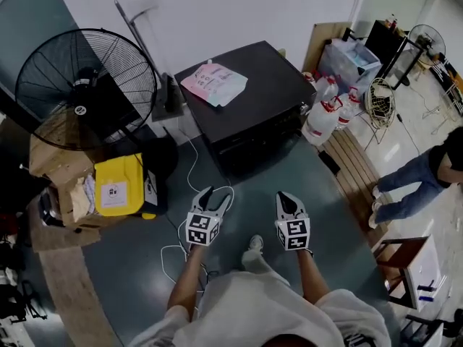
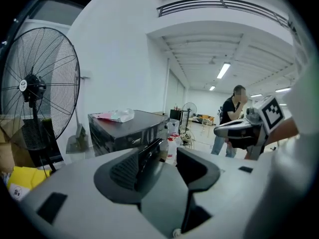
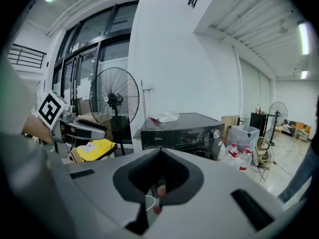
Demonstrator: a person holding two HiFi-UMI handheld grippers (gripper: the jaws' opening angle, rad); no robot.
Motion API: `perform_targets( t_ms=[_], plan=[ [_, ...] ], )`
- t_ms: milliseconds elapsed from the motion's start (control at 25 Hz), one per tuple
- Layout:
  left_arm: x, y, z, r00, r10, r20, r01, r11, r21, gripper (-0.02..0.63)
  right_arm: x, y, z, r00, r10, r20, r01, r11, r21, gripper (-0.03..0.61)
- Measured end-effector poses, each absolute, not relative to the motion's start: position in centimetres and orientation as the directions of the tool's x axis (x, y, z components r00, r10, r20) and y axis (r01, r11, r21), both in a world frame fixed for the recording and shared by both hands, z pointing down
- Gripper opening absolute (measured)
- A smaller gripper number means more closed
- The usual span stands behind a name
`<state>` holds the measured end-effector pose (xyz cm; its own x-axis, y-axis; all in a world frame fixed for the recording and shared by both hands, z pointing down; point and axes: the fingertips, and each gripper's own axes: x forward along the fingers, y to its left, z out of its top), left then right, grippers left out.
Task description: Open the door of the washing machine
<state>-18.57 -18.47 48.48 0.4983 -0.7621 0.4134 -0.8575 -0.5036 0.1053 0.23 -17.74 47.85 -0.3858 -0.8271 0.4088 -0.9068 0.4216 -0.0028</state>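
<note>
Right gripper view: washing machine (image 3: 182, 128) (dial (image 3: 214, 133))

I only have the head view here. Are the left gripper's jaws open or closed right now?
Observer: Open. The left gripper view shows the left gripper with its jaws apart and nothing between them.
Operator: And the right one?
Observer: In its own view, the right gripper has its jaws together and holds nothing.
Operator: What's on the washing machine's front?
Observer: The right gripper view shows the washing machine with a control panel across its front and a round knob at the panel's right end.
</note>
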Motion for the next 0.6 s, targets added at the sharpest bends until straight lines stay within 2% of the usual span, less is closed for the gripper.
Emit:
perform_targets(
  t_ms=[600],
  plan=[
    [-15.0,-26.3,53.4,0.456,-0.739,0.495,-0.872,-0.481,0.086,0.219,3.5,-27.2,52.0,-0.458,-0.767,0.450,-0.866,0.498,-0.032,-0.002]
  ],
)
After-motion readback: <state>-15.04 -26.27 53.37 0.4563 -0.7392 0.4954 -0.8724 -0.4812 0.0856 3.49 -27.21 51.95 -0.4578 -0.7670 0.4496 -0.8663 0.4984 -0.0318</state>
